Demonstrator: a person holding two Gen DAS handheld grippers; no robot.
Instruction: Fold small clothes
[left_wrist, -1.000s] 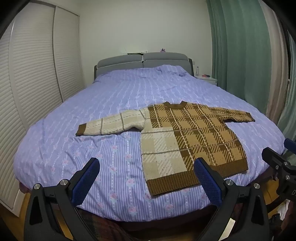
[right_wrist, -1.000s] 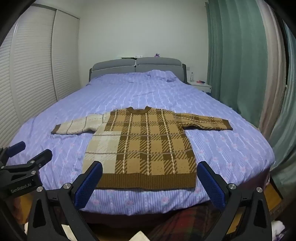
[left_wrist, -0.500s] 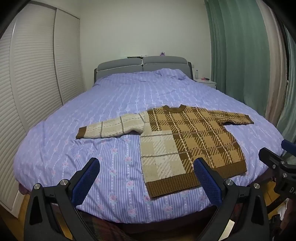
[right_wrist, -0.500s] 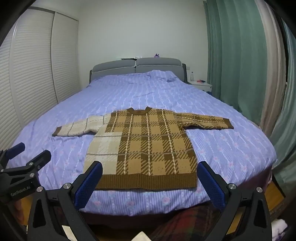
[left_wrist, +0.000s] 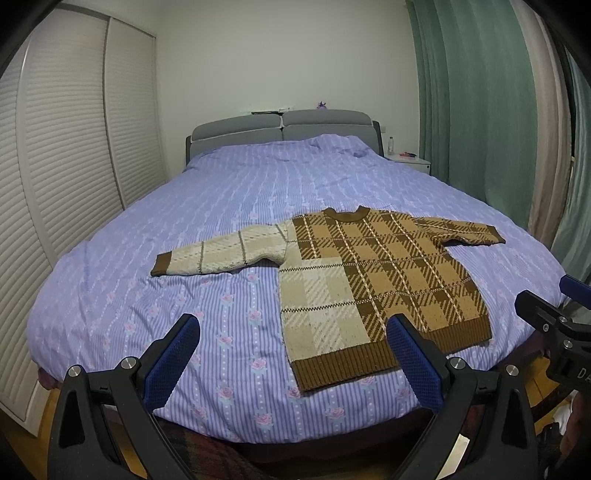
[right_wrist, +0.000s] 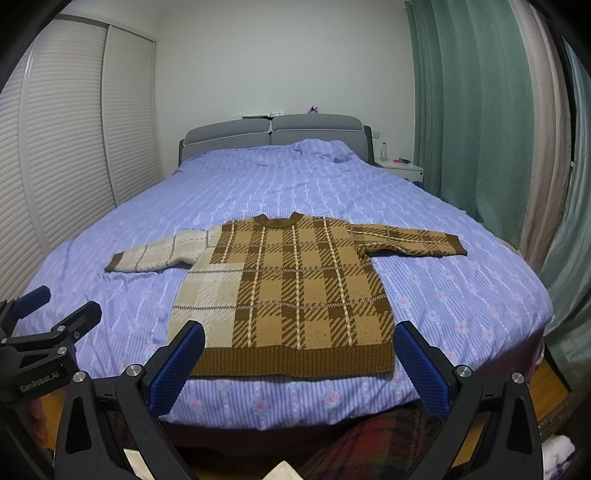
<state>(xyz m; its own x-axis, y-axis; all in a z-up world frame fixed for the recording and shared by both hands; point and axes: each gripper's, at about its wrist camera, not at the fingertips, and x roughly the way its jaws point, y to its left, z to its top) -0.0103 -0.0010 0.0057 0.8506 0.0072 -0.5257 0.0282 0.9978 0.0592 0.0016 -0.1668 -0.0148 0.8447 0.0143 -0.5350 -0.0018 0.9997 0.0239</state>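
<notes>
lying flat on the purple striped bed cover (right_wrist: 443, 302), the sweater (right_wrist: 295, 280) is spread out with its front up, near the foot edge of the bed. its neck points to 12 o'clock, toward the grey headboard (right_wrist: 273, 133), and its ribbed hem (right_wrist: 295, 360) lies at 6 o'clock, close to both tools. one sleeve, the cream one (left_wrist: 221, 254), goes out to 9 o'clock, and the brown sleeve (right_wrist: 410, 240) goes out to 3 o'clock.

the left gripper (left_wrist: 293, 354) hangs before the bed edge with its jaws released and wide apart, nothing between them. the right gripper (right_wrist: 301, 363) is the same, released and holding nothing, its blue pads on either side of the hem in the view but not touching it.

i judge the folding is not yet begun. the sweater looks like thick knit, so it should be soft and a little heavy, it will sag and stretch when lifted, not slide easily on the cotton cover. a good place to take it is the cuff (left_wrist: 160, 266) of the cream sleeve, or the shoulder and hem corner on one side together, where the ribbing is firmer. pinching only one layer in the middle may pull the knit out of shape.

a green curtain (right_wrist: 472, 110) is at 3 o'clock and a white slatted wardrobe (left_wrist: 62, 155) at 9 o'clock.
</notes>
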